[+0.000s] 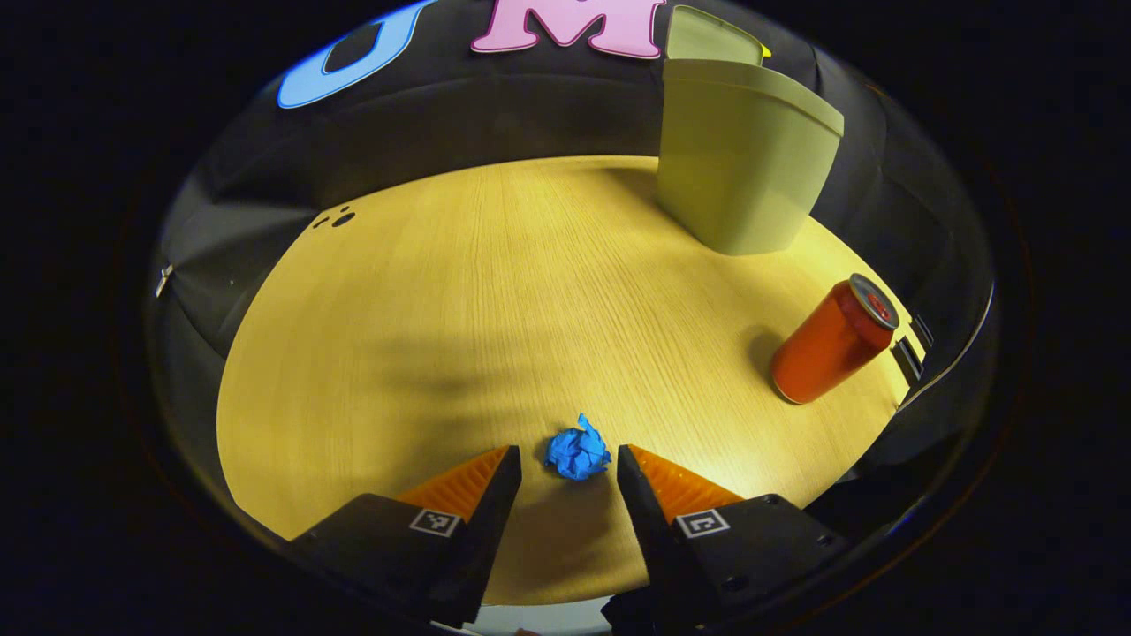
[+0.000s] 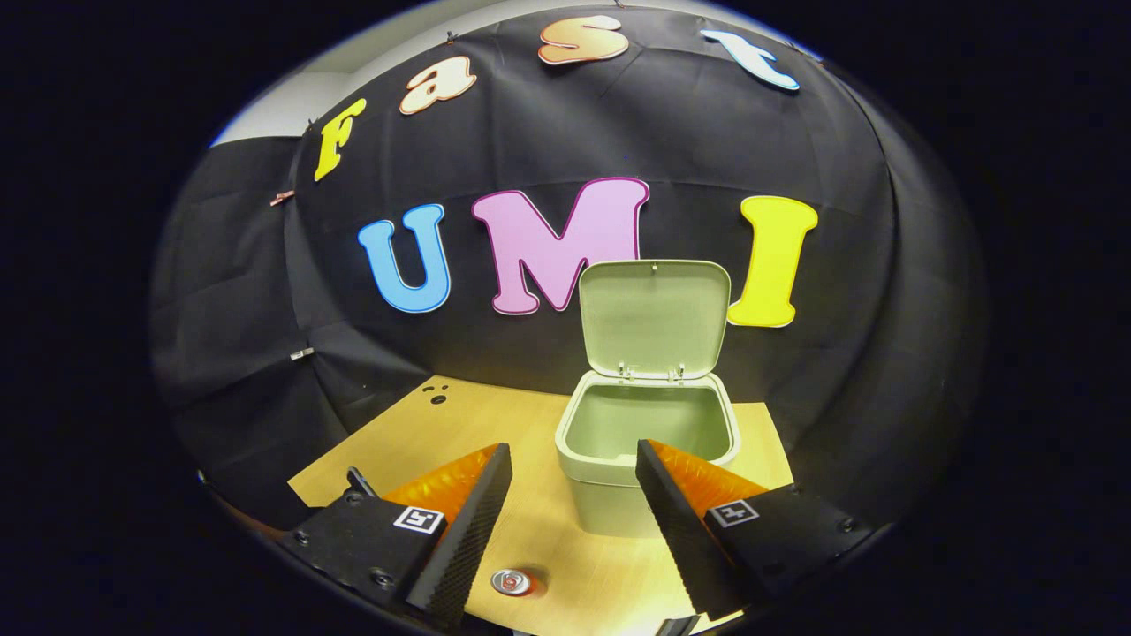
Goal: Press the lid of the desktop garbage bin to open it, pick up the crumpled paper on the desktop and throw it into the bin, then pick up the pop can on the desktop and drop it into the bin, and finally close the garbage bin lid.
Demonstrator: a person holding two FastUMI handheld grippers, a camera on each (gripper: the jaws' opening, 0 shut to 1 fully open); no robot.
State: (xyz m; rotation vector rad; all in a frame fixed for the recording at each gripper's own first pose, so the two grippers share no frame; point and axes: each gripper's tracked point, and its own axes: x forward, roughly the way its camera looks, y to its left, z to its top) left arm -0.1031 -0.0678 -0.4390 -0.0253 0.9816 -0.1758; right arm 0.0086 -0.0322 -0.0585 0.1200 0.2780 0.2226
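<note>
Two open grippers: our left gripper (image 1: 569, 464) brackets the crumpled paper (image 1: 577, 450) at lower centre, our right gripper (image 2: 573, 473) waits before the open-lidded bin (image 2: 649, 433).

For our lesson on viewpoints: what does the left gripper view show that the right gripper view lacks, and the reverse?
Left gripper view's own: the blue crumpled paper just ahead of its open jaws, and the pop can from its red side. Right gripper view's own: the inside of the bin. Shared: bin, raised lid, pop can, wooden table.
</note>
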